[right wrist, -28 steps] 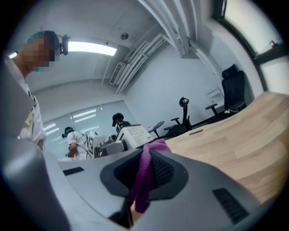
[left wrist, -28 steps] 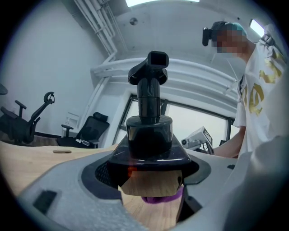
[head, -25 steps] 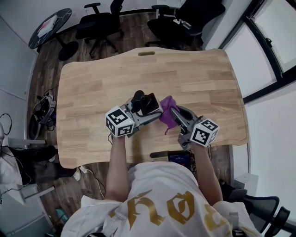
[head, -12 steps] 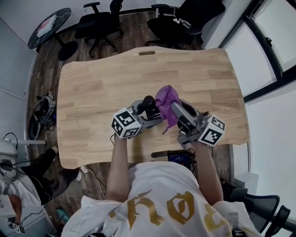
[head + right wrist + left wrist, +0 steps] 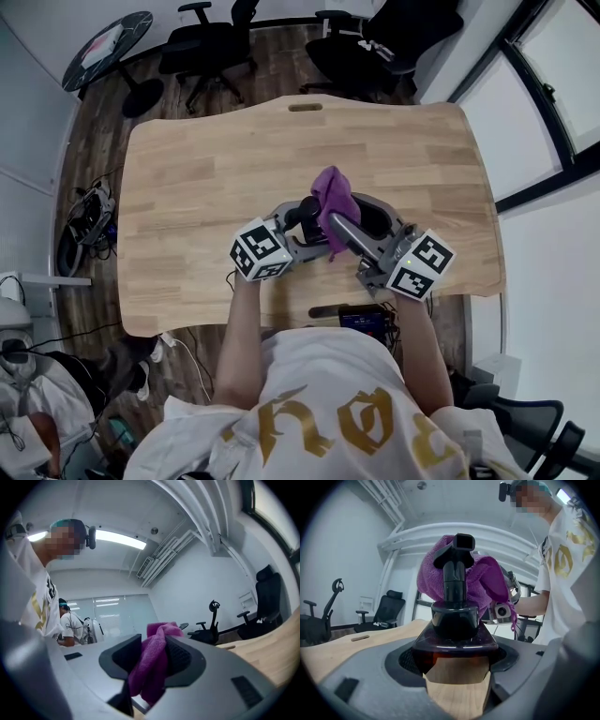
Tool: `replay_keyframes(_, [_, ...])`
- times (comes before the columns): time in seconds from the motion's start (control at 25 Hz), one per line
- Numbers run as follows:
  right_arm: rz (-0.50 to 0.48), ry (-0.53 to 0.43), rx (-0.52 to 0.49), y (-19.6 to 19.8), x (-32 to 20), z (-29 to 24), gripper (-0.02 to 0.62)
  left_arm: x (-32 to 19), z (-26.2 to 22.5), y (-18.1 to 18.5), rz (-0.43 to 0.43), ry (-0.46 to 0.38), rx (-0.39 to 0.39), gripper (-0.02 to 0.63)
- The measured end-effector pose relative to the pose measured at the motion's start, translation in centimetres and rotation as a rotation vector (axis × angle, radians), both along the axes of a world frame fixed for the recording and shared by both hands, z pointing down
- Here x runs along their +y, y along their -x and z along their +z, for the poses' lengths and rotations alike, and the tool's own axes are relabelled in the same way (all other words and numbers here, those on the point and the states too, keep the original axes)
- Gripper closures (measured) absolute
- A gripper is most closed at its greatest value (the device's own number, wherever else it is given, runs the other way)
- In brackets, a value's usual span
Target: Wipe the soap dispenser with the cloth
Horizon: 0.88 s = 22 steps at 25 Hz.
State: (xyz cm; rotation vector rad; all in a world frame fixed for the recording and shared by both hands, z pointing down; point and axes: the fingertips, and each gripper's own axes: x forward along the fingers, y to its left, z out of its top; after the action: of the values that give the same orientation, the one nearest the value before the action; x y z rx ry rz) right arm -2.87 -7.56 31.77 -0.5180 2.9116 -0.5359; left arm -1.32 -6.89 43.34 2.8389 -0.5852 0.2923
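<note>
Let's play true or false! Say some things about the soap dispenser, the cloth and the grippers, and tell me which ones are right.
1. The cloth is purple. True.
2. The left gripper is empty. False: it is shut on the soap dispenser.
3. The right gripper holds the cloth. True.
4. The cloth lies flat on the table. False: it is held up at the dispenser's pump.
5. The dispenser is white. False: it is dark.
</note>
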Motion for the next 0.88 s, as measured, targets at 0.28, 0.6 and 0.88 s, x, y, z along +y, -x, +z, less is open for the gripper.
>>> replay_keyframes(0.28, [-0.013,0.041,-0.018,0.4,-0.9,0.1,0.495,0.4,-1.3,-0.2,0.026,-0.024,0.023,0.262])
replay_keyframes(0.6, [-0.085,-0.026,0.055,1.7,2.3,-0.1,0.541,-1.5,-1.2,1.2,-0.071,0.001,0.048,0.262])
replay_keyframes(0.88, [-0.183,-0.002,0.091,2.8,4.3,0.8,0.541,-1.7,-0.1,0.1,-0.053,0.008,-0.026,0.262])
